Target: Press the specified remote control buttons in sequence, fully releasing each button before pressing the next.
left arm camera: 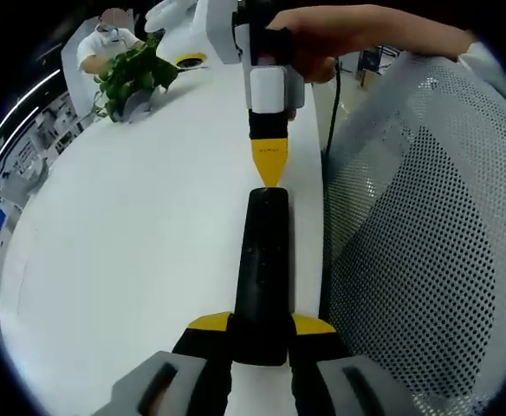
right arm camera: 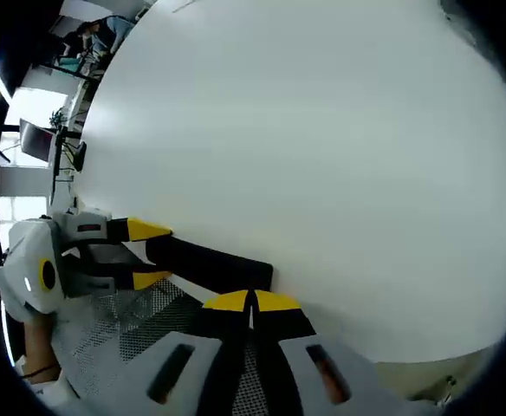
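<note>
In the left gripper view, the left gripper (left arm camera: 260,334) has its two yellow-tipped jaws closed on the near end of the remote control (left arm camera: 263,269). The remote is long, black and thin. It lies along the right edge of the white table (left arm camera: 132,260), pointing away from the camera. At its far end, the right gripper (left arm camera: 269,169) comes down with its yellow tips pressed together into one point. That point sits right at the far tip of the remote, touching it or almost touching. A hand (left arm camera: 322,39) holds this gripper from above. A mesh chair (left arm camera: 426,243) stands just beside the table edge, and a green plant (left arm camera: 132,78) sits at the far corner.

In the right gripper view, the right gripper (right arm camera: 252,302) shows its jaws shut with nothing between them. The remote control (right arm camera: 214,263) lies at the table edge, held at its other end by the left gripper (right arm camera: 145,254).

The remote looks light, hard and stiff, and its smooth shell could slip. I think holding the end by its two long sides, away from the buttons, is the best place.
</note>
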`<control>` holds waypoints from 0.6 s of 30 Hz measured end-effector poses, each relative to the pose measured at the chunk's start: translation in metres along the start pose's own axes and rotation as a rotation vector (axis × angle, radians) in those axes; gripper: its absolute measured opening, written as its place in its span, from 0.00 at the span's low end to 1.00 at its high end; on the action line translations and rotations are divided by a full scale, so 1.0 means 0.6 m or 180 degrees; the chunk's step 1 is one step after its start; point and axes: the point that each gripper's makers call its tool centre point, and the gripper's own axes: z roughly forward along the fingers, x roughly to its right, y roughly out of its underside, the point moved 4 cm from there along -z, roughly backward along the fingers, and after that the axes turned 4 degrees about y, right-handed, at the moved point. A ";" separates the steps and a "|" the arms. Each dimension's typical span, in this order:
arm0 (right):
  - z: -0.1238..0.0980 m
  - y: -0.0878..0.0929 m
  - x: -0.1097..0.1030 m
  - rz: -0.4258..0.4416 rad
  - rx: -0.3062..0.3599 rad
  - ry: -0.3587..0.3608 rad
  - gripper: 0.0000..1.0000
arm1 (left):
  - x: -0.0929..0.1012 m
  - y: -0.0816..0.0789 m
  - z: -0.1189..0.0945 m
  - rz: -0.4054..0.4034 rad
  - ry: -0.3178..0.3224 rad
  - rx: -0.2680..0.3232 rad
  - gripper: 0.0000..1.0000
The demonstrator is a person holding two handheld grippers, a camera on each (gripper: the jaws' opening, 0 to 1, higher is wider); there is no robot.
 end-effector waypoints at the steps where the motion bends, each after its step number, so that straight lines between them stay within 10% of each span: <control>1: 0.000 0.000 -0.001 -0.0008 -0.0002 0.0003 0.00 | 0.000 0.000 0.000 0.0000 0.0004 0.0000 0.24; 18: 0.006 -0.001 0.001 -0.0164 -0.0061 0.0126 0.00 | 0.001 0.001 0.000 -0.0015 -0.0005 0.0017 0.24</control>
